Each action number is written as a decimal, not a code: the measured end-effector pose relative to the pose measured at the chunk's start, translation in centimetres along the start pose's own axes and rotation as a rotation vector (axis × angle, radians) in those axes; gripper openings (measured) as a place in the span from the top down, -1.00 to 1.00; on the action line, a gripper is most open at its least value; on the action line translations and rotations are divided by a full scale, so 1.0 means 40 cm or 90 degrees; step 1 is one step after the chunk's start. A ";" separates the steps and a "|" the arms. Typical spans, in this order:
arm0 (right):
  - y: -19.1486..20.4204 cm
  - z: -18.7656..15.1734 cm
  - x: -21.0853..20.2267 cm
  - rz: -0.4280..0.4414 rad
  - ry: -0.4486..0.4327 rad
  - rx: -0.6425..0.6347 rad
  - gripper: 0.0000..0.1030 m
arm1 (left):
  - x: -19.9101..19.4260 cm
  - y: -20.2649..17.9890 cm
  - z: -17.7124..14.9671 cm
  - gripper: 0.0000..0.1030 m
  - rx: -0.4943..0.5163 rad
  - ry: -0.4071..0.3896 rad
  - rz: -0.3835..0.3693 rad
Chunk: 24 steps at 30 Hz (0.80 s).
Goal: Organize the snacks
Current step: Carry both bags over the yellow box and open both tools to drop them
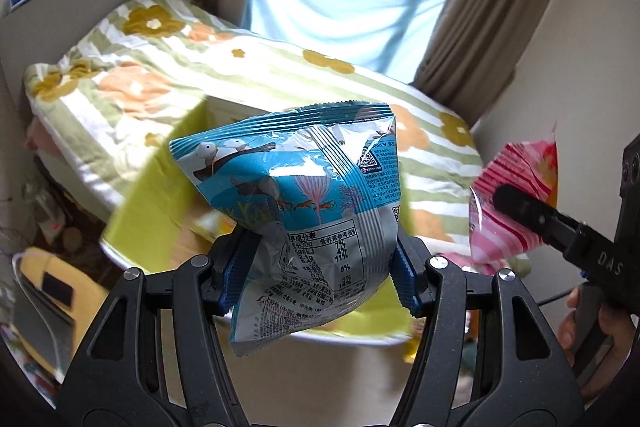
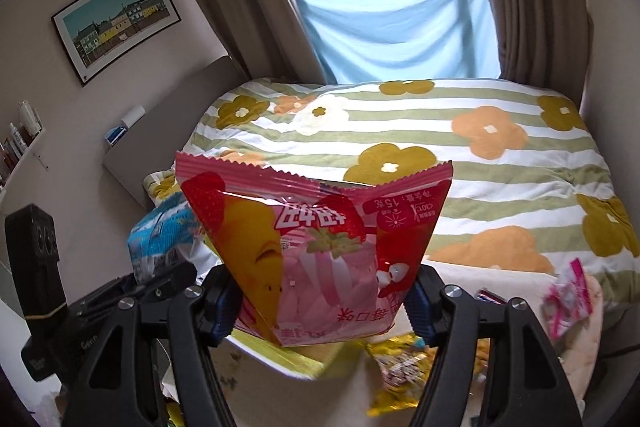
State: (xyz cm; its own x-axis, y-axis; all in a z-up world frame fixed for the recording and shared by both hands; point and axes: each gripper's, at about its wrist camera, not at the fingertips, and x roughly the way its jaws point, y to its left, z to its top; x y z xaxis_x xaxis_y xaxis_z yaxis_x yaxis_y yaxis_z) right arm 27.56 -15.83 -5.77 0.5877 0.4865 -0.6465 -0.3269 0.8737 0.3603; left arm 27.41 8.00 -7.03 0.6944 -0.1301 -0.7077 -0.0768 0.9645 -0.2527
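Observation:
My left gripper (image 1: 320, 277) is shut on a blue snack bag (image 1: 304, 195) with birds printed on it, held up above a yellow-green box (image 1: 156, 203). My right gripper (image 2: 322, 301) is shut on a pink and red strawberry snack bag (image 2: 316, 247), also held in the air. In the left wrist view the pink bag (image 1: 516, 195) and the right gripper show at the right edge. In the right wrist view the blue bag (image 2: 164, 235) shows at the left, behind the pink one.
A bed with a green-striped flowered blanket (image 2: 440, 155) lies behind. A yellow snack packet (image 2: 404, 367) and a pink packet (image 2: 568, 299) lie below at the right. A window with a blue cloth (image 2: 400, 31) and brown curtains stands at the back.

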 end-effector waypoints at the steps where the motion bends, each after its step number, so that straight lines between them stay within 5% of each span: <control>1: 0.020 0.006 0.025 0.001 0.004 0.002 -0.24 | 0.009 0.028 0.015 -0.11 0.002 0.005 0.001; 7: 0.092 -0.005 0.147 -0.017 0.035 0.030 -0.24 | 0.092 0.173 0.063 -0.11 0.038 0.053 0.005; 13: 0.124 -0.047 0.205 -0.050 0.075 0.058 -0.24 | 0.171 0.221 0.057 -0.11 0.100 0.113 -0.010; 15: 0.125 -0.058 0.212 -0.061 0.088 0.060 -0.24 | 0.182 0.222 0.048 -0.19 0.109 0.125 -0.022; 17: 0.125 -0.065 0.219 -0.069 0.097 0.062 -0.24 | 0.187 0.222 0.042 -0.74 0.113 0.138 -0.023; 19: 0.125 -0.072 0.221 -0.073 0.105 0.062 -0.24 | 0.182 0.228 0.042 -1.00 0.114 0.131 -0.015; 24: 0.122 -0.090 0.232 -0.083 0.123 0.054 -0.24 | 0.174 0.246 0.038 -1.00 0.108 0.143 -0.004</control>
State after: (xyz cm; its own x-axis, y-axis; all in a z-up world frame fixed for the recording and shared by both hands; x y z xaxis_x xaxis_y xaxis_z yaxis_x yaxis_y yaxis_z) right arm 28.76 -7.04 -12.43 0.4665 0.3674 -0.8046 -0.1890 0.9300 0.3151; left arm 32.57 16.95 -13.46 0.5171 -0.1664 -0.8396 0.0609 0.9856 -0.1578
